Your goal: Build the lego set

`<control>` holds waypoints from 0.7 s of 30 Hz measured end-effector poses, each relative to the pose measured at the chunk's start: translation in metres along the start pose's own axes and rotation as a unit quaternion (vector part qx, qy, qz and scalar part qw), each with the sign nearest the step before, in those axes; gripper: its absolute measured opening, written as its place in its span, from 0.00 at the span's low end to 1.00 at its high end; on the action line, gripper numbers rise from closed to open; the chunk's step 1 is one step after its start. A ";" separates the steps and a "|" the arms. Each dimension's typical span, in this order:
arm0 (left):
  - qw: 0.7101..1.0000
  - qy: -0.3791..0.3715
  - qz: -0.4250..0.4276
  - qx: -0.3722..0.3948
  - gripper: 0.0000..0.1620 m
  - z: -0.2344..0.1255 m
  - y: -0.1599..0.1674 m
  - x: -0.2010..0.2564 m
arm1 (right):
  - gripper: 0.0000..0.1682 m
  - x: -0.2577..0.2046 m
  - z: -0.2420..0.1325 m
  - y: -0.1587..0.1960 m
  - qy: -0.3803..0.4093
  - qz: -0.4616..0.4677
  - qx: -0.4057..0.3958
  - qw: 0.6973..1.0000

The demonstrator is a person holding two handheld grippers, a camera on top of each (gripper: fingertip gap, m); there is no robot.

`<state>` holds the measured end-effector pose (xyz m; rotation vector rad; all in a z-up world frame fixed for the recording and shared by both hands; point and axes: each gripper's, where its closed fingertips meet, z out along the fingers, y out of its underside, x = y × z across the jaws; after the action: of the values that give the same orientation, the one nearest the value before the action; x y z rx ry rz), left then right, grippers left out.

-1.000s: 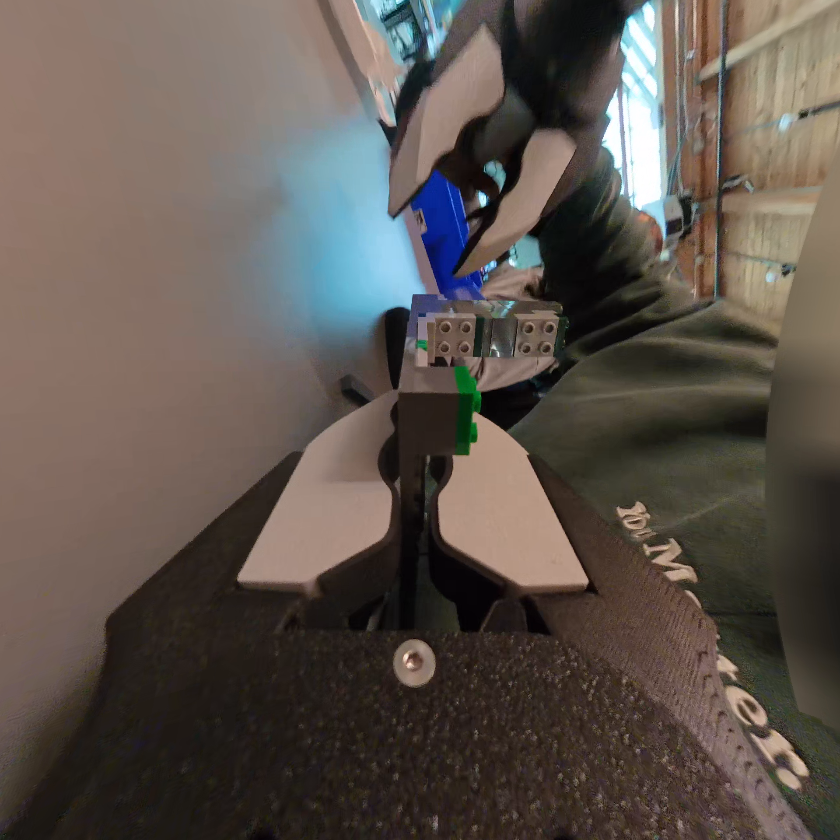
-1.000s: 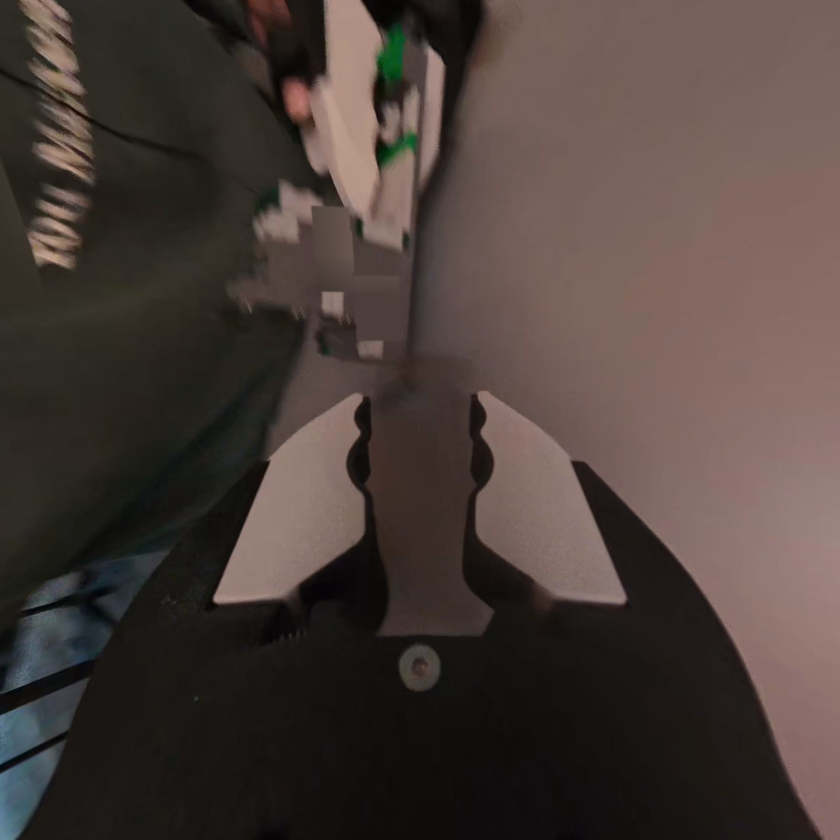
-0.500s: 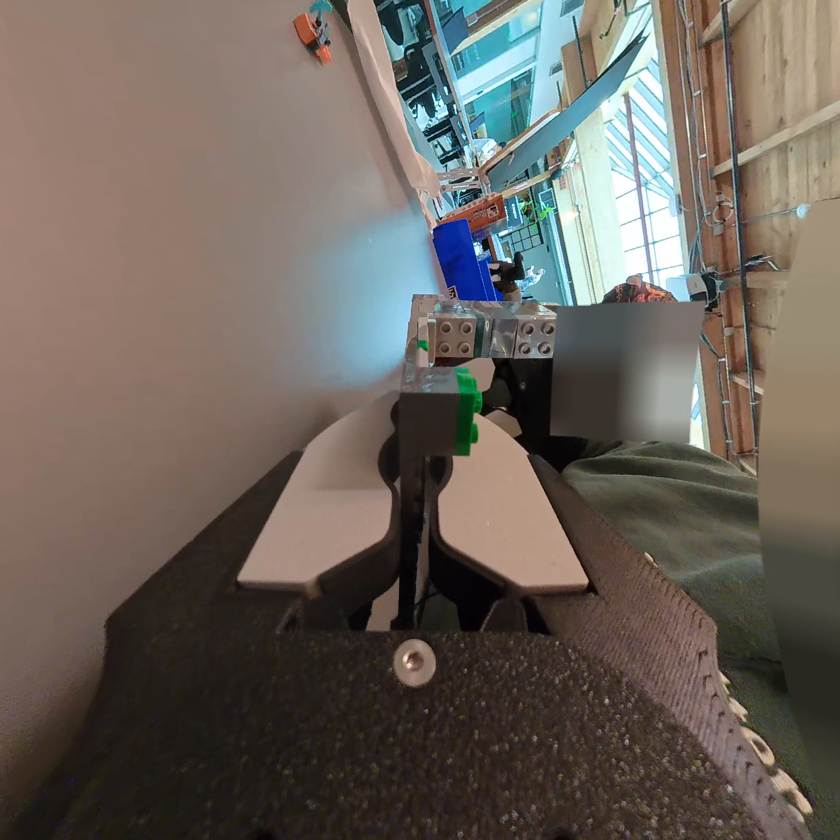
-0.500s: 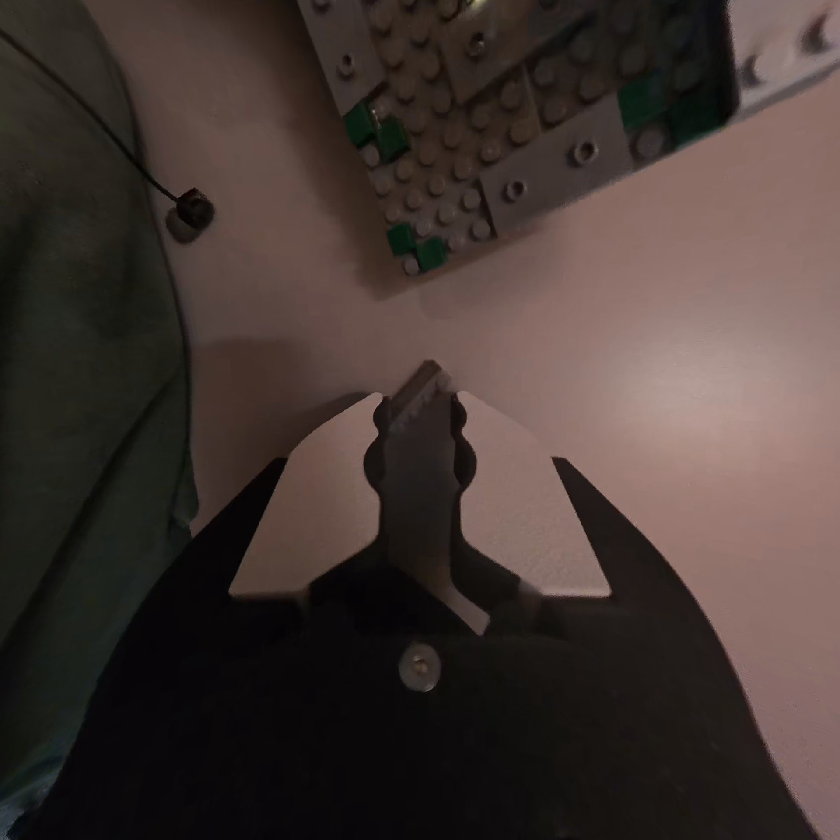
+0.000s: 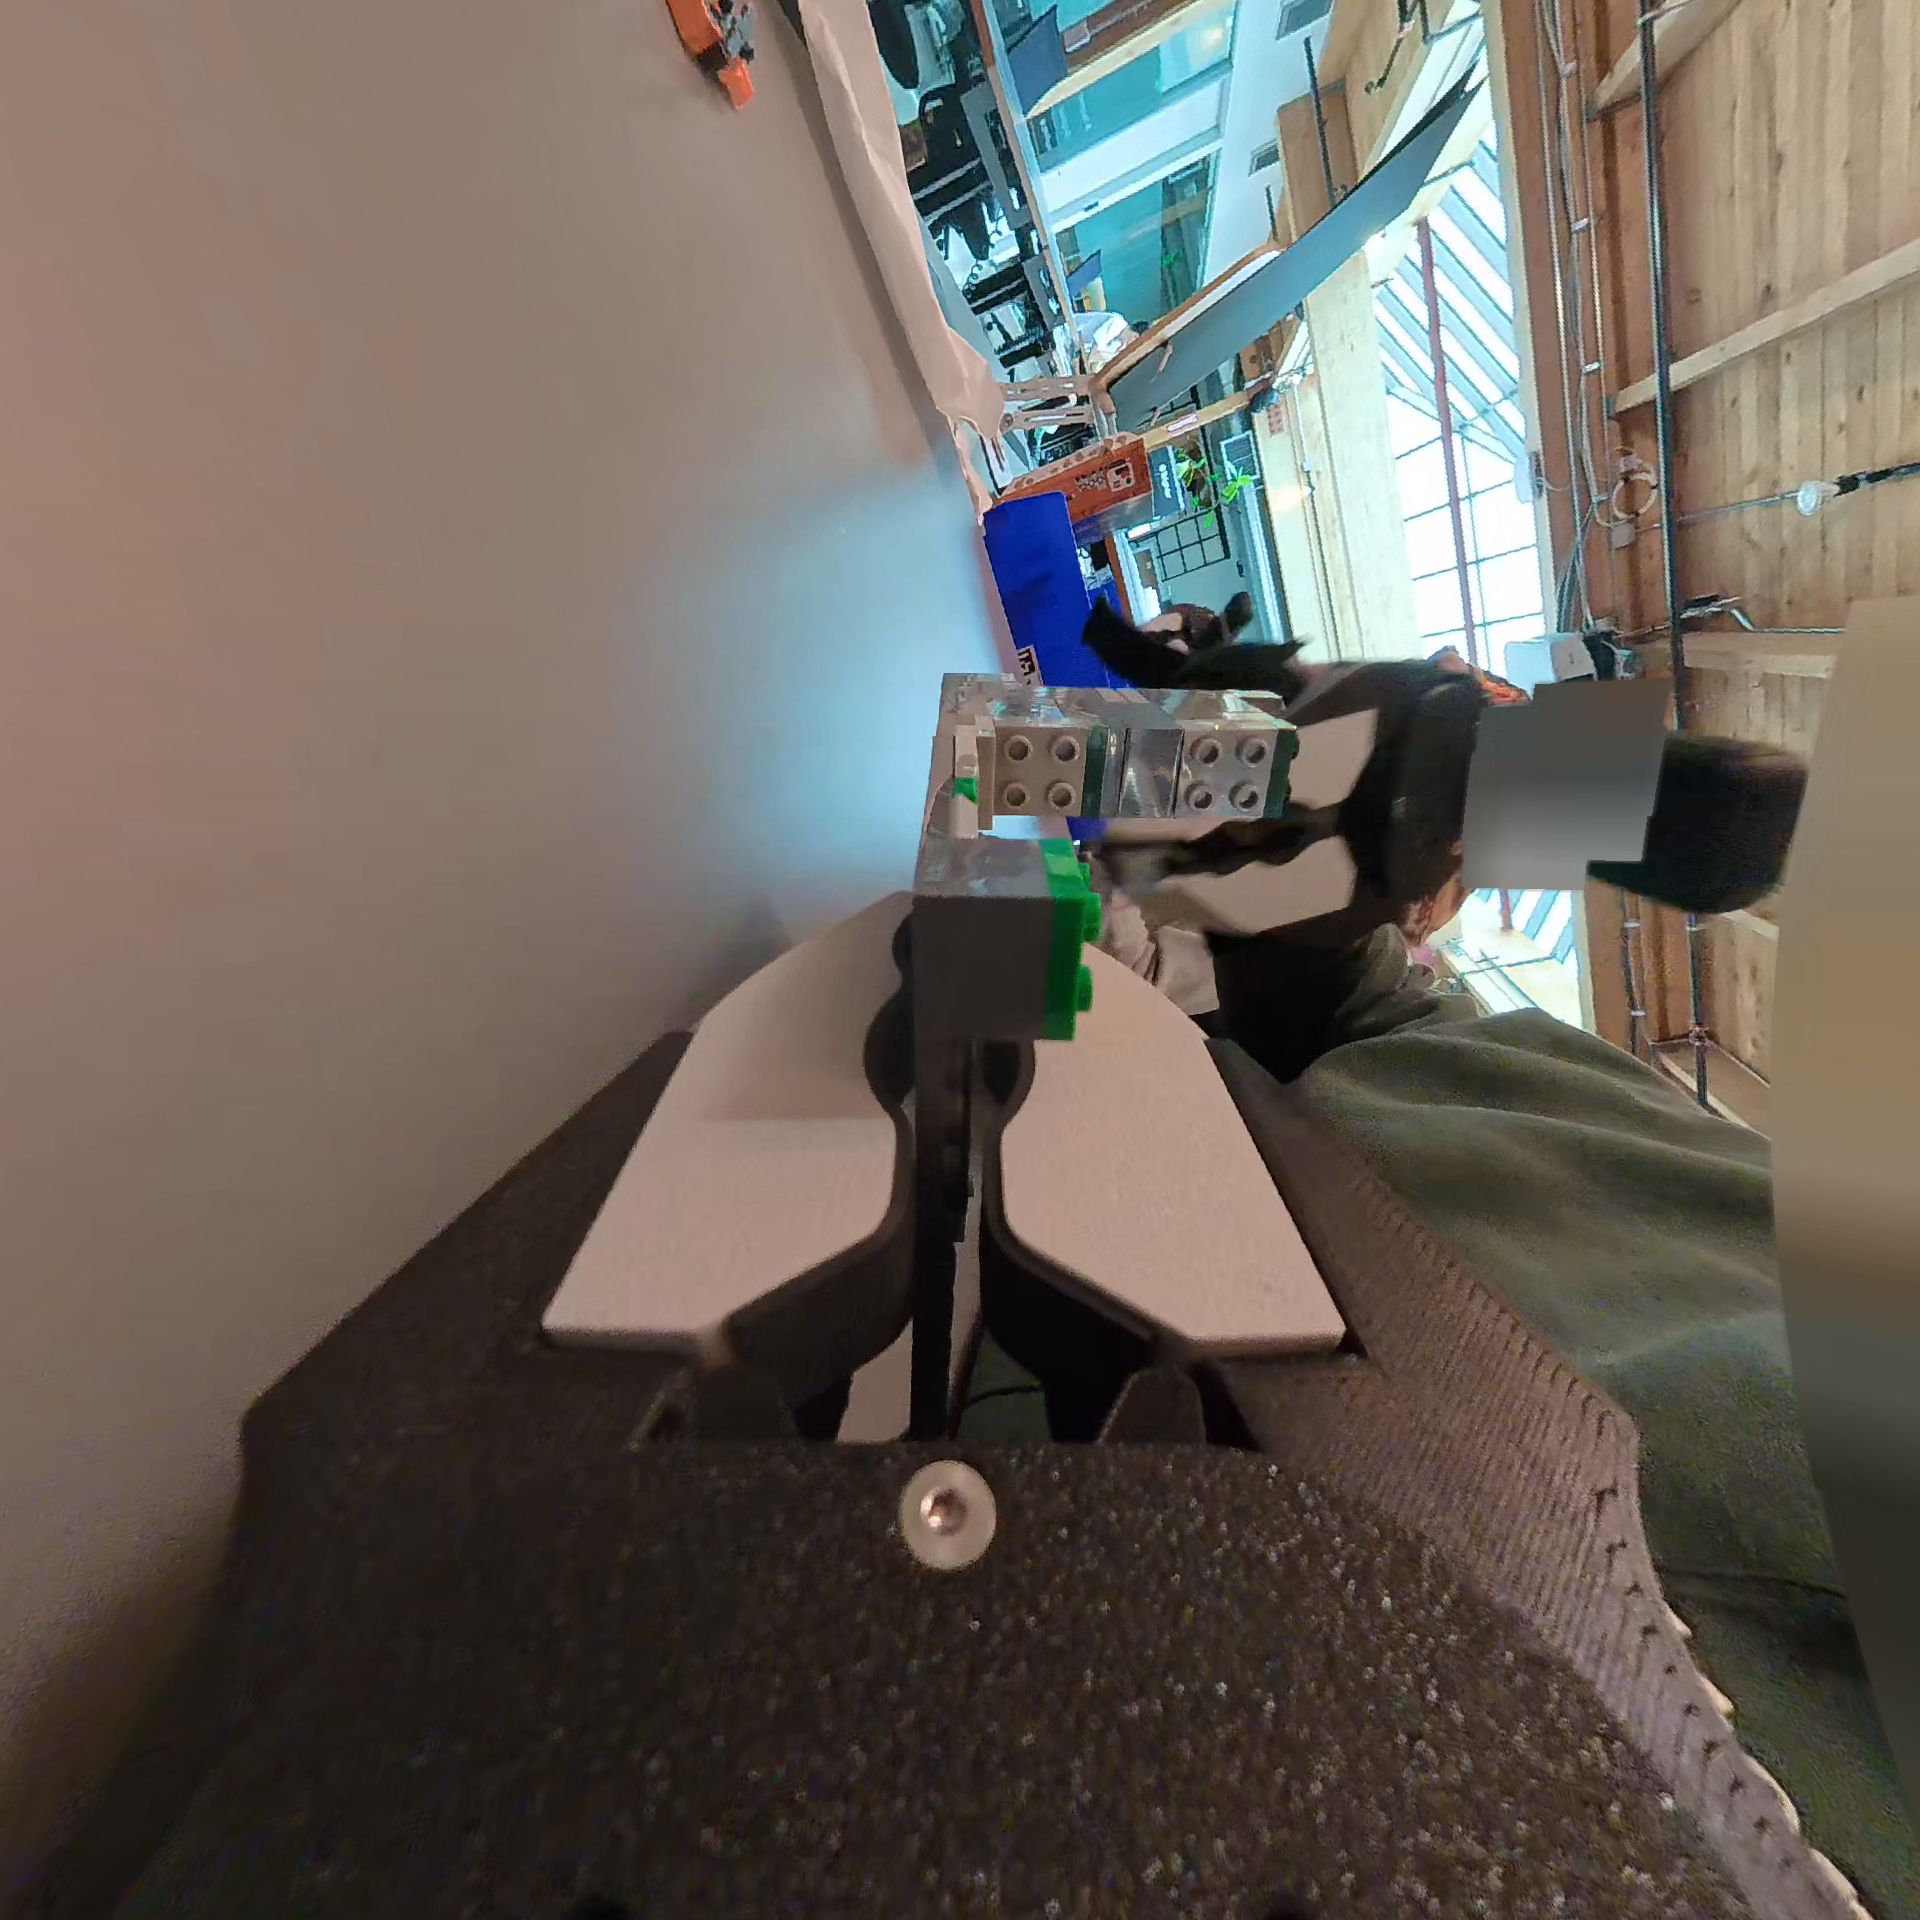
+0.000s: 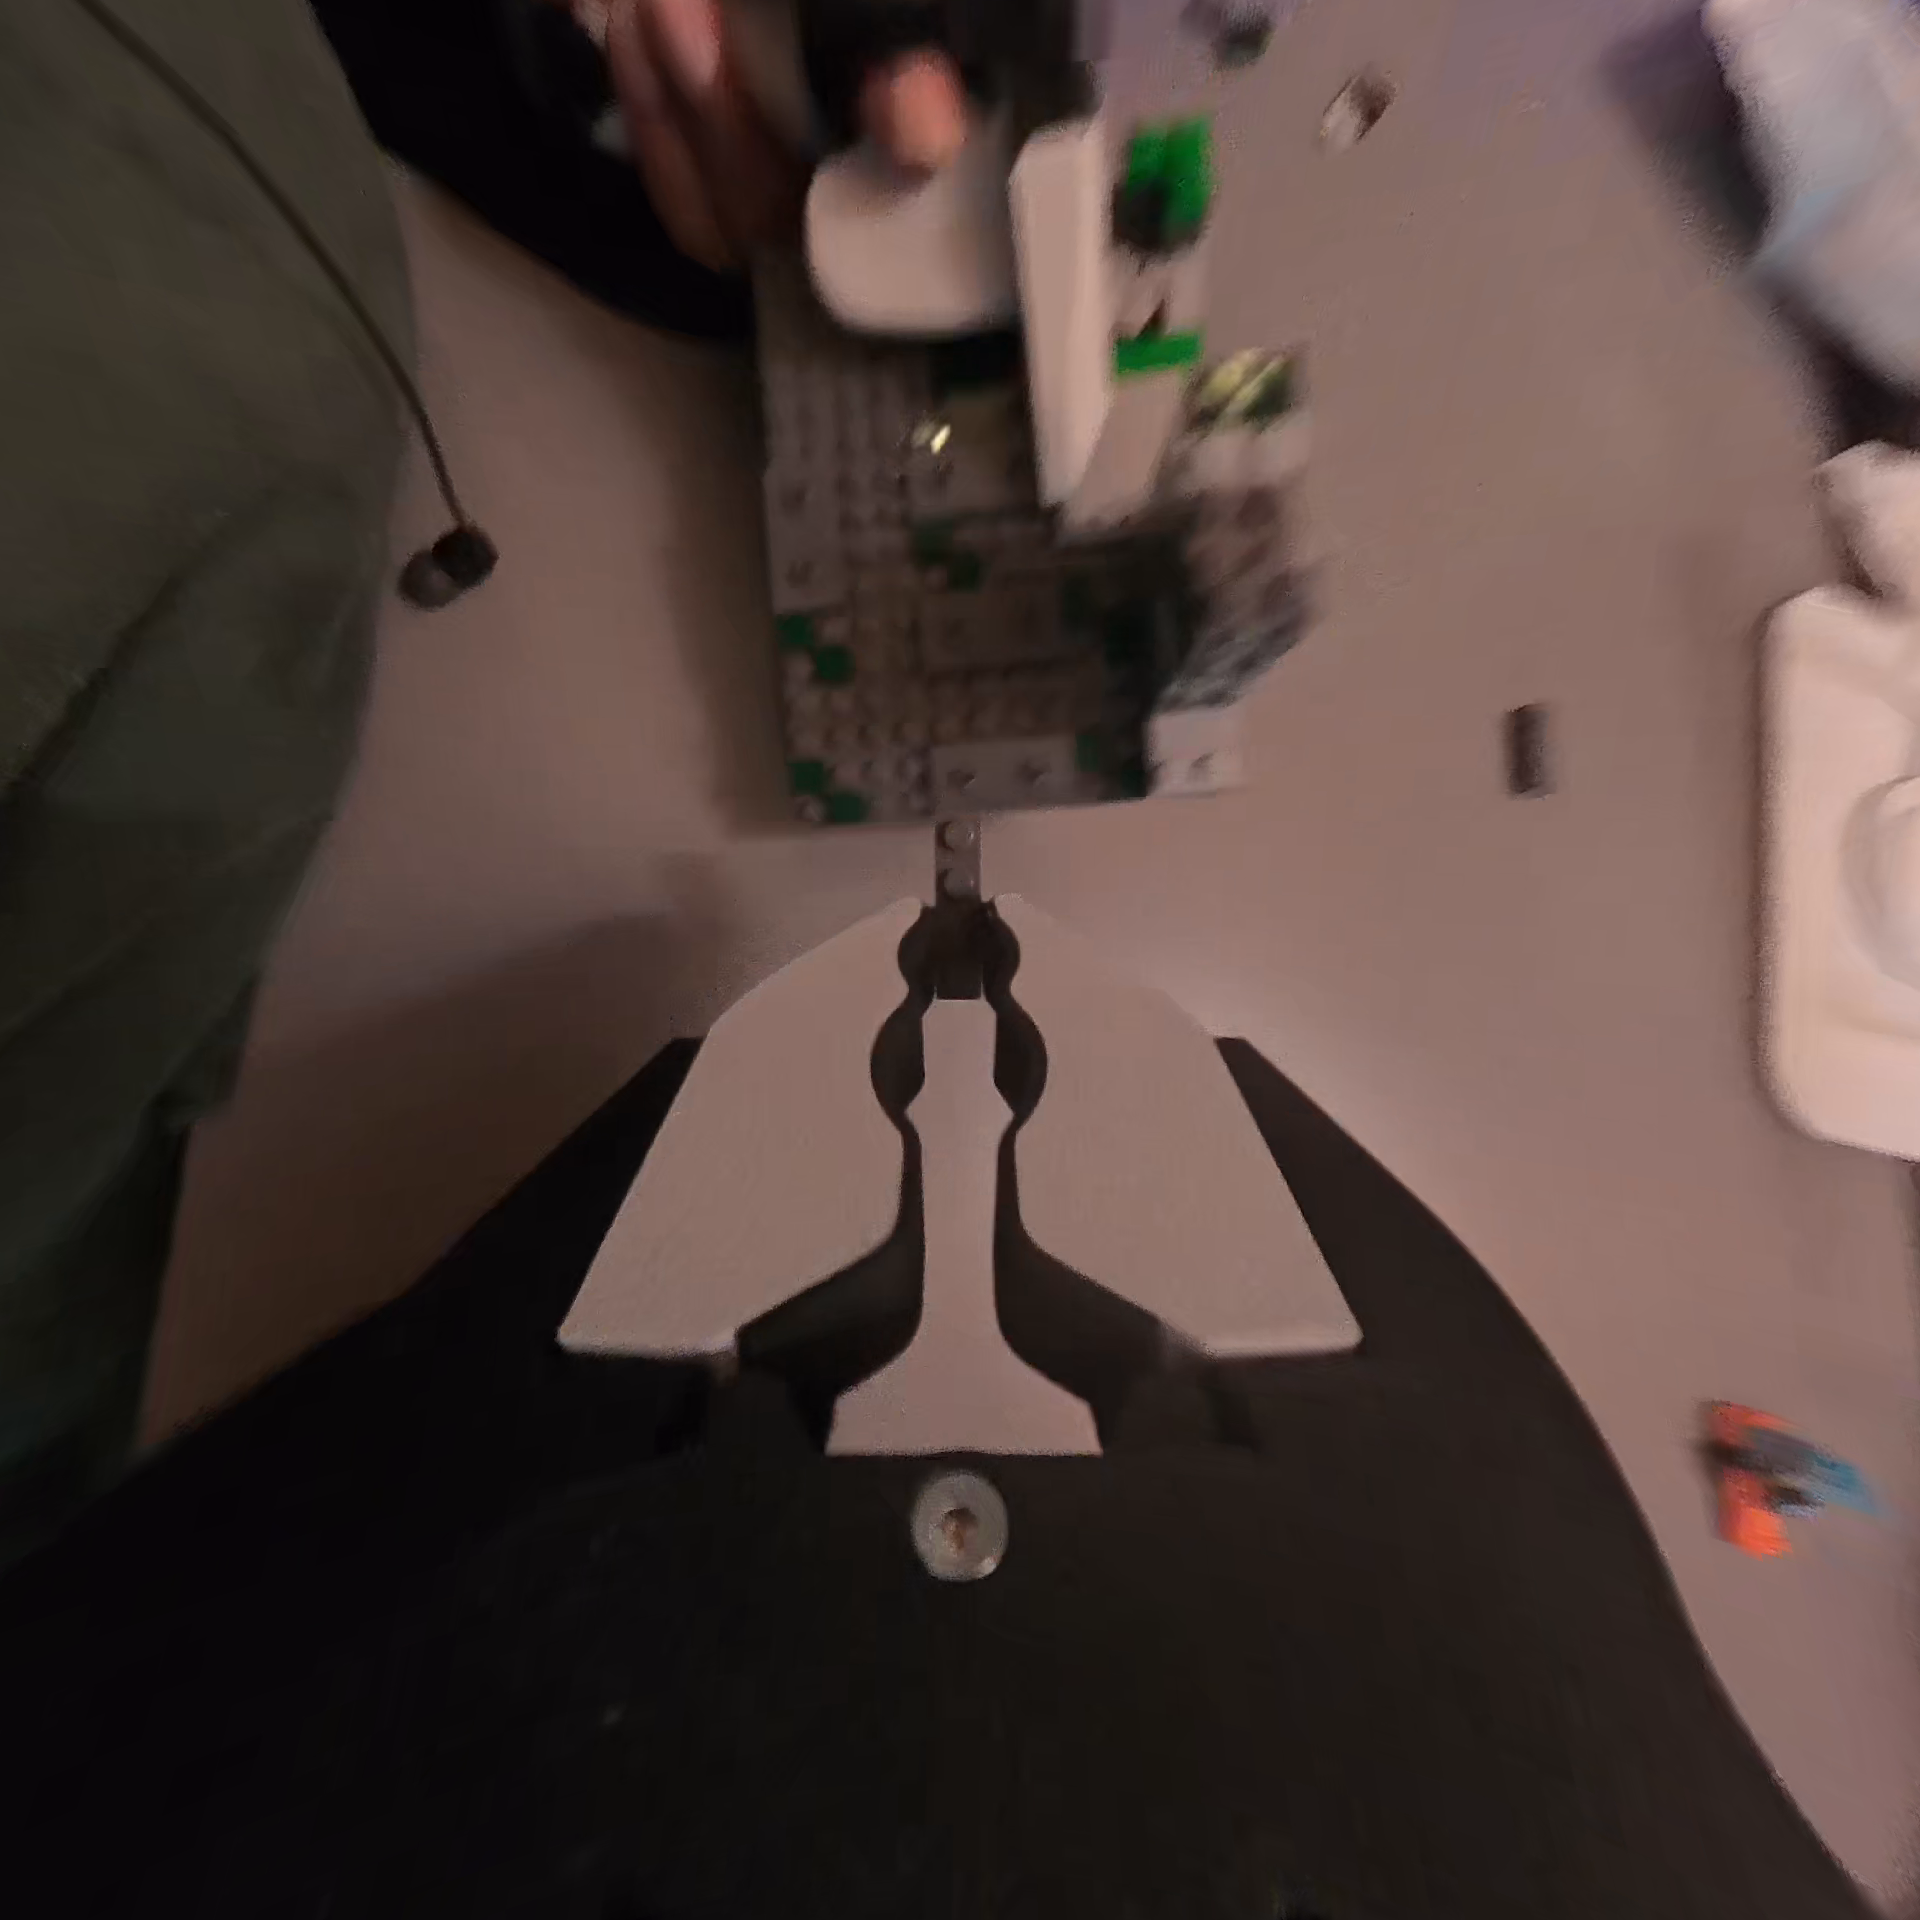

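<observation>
My left gripper (image 5: 951,956) is shut on the edge of a grey lego build (image 5: 1039,831) with green bricks, holding it on edge against the white table. The build shows blurred in the right wrist view (image 6: 987,623), with the left gripper's white fingers (image 6: 904,239) on its far end. My right gripper (image 6: 958,914) is shut on a small grey lego plate (image 6: 958,862), its tip just short of the build's near edge. The right gripper also shows in the left wrist view (image 5: 1268,831), beyond the build.
The white table (image 5: 416,623) fills the left of the left wrist view. A small dark piece (image 6: 1525,750), white bags (image 6: 1849,883) and an orange and blue piece (image 6: 1766,1491) lie to the right. A person's green sleeve (image 6: 156,623) is at the left.
My right gripper has picked up the small grey plate, closed tighter on it and swung toward the build. The left gripper holds the build as before.
</observation>
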<state>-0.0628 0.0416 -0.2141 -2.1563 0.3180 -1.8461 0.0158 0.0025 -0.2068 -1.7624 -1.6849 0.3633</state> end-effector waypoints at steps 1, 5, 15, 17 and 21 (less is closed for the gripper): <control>1.000 0.000 0.002 -0.002 0.04 0.002 0.001 0.001 | 0.05 0.009 -0.010 -0.010 0.019 -0.012 0.016 1.000; 1.000 -0.003 0.011 -0.005 0.04 0.010 0.003 0.003 | 0.05 0.033 -0.037 -0.053 0.059 -0.033 0.068 0.995; 1.000 -0.001 0.012 0.002 0.04 0.023 0.005 0.005 | 0.05 0.040 -0.014 -0.059 0.069 -0.057 0.023 0.996; 1.000 0.001 0.012 -0.002 0.04 0.024 0.007 0.005 | 0.05 0.041 -0.012 -0.054 0.072 -0.059 0.011 0.996; 1.000 0.005 0.005 -0.008 0.04 0.025 0.009 0.005 | 0.05 0.040 -0.010 -0.050 0.058 -0.048 -0.001 0.997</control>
<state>-0.0368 0.0327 -0.2161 -2.1523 0.3471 -1.8550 -0.0114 0.0356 -0.1582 -1.6631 -1.6801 0.2129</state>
